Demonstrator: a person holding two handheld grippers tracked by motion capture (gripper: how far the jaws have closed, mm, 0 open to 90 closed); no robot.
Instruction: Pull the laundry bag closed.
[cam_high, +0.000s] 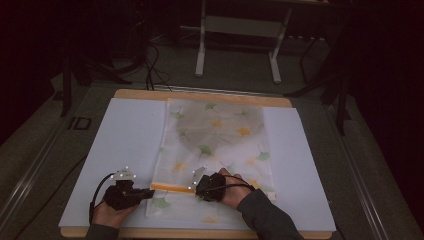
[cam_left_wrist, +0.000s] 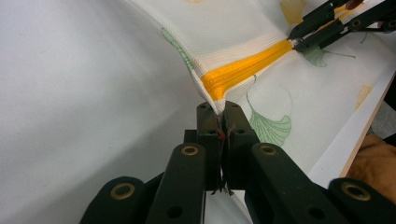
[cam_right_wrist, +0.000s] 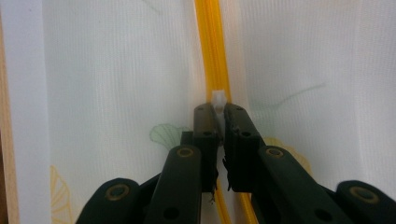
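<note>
A white mesh bag (cam_high: 217, 145) printed with green and yellow leaves lies flat on a white board (cam_high: 125, 150). An orange zipper (cam_high: 172, 188) runs across its near end. My left gripper (cam_high: 150, 192) is shut on the bag's left edge, right at the zipper's end (cam_left_wrist: 243, 70), and the cloth is pinched between its jaws (cam_left_wrist: 218, 109). My right gripper (cam_high: 196, 189) is shut on the small white zipper pull (cam_right_wrist: 218, 99), partway along the zipper (cam_right_wrist: 212, 51). In the left gripper view the right gripper (cam_left_wrist: 294, 42) sits farther along the orange strip.
The board rests on a wooden table (cam_high: 200, 95), whose edge shows at the back and front. Beyond the table stand a metal frame (cam_high: 240, 30) and loose cables (cam_high: 155, 70) on a dark floor. Bare white board flanks the bag on both sides.
</note>
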